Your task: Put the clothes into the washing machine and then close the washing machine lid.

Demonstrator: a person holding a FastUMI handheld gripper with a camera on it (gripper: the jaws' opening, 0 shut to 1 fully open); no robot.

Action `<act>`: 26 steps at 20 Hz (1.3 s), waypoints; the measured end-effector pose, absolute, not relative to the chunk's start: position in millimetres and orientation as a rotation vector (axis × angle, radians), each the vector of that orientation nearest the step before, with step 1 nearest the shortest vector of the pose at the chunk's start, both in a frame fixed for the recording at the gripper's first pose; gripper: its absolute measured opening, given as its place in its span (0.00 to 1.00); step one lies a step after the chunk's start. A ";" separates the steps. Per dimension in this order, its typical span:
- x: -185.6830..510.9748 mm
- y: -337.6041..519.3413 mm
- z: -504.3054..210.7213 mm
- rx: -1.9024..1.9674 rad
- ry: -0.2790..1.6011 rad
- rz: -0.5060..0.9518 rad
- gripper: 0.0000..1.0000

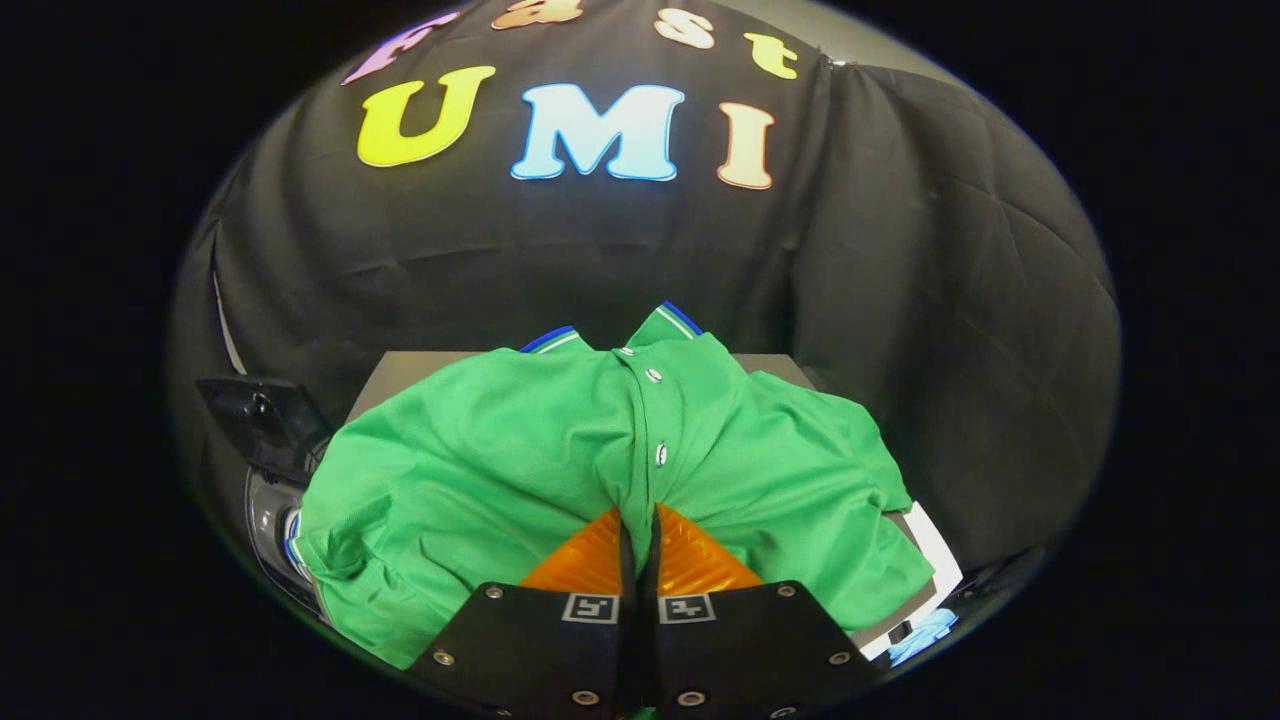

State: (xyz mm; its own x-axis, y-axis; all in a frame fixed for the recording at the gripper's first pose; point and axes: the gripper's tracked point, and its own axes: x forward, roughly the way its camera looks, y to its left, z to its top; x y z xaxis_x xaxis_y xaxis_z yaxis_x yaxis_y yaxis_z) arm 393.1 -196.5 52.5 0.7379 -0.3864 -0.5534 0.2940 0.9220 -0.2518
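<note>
Pinching a fold of the green shirt (470, 470) along its button placket, the gripper (638, 525) has its two fingers (585, 560) drawn together, with the cloth caught in the narrow slit between them. The shirt spreads out wide ahead of the fingers and to both sides. Its collar, edged in blue and white, stands up at the far end, and a row of small snap buttons runs from the collar down toward the fingertips. The fabric is bunched and creased where it gathers at the fingers. Under the shirt lies a flat grey surface (400, 375), showing at the far corners beyond the collar. At the left, just beside the shirt's sleeve, a dark lid-like panel (255, 415) stands tilted above a rounded grey rim (265, 520); whether this is the washing machine cannot be told for sure. A bit of light blue cloth (925, 632) lies at the right, beside a white edge.
</note>
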 end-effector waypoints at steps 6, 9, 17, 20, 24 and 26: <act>397.9 -179.8 85.5 -0.120 0.565 -0.446 0.00; 398.9 -161.4 101.5 -0.096 0.522 -0.458 0.00; 403.2 -98.4 130.6 -0.085 0.421 -0.454 0.00; 405.0 -69.4 131.1 -0.087 0.407 -0.433 0.00; 407.3 -25.9 129.7 -0.094 0.402 -0.394 0.00; 407.9 -5.1 130.0 -0.104 0.398 -0.377 0.00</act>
